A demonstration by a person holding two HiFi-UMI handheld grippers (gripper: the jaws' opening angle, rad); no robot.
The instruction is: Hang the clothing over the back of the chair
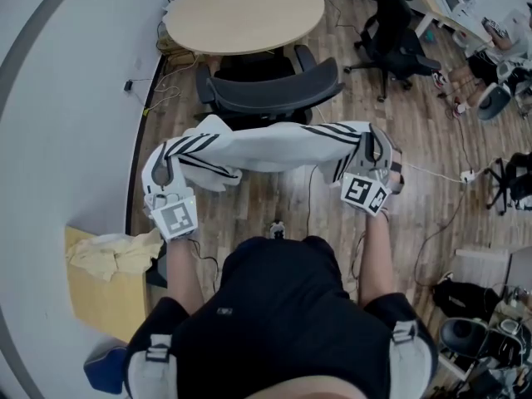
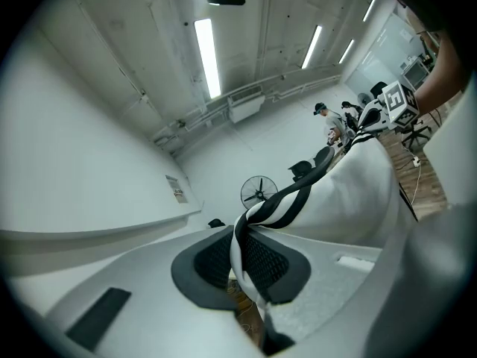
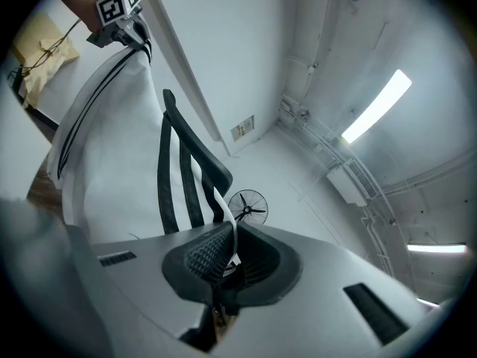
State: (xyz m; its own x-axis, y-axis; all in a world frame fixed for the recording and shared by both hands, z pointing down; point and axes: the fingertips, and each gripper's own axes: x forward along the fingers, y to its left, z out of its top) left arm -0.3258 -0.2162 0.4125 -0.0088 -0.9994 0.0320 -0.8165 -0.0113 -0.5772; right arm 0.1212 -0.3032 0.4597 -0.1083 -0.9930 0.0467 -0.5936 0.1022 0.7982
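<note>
Nearest me, I had the left hand-held gripper clamped on one striped end of the white clothing, and the right hand-held gripper clamped on the other end. The clothing hung stretched between them in the air, above the wooden floor. Just beyond it stood the dark chair, its back towards me; I could not tell whether fabric touched it. Behind the chair was a round surface.

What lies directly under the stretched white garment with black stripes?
Brown wooden floor shows below the white striped garment; the cloth hides the lower part of the black mesh office chair.
</note>
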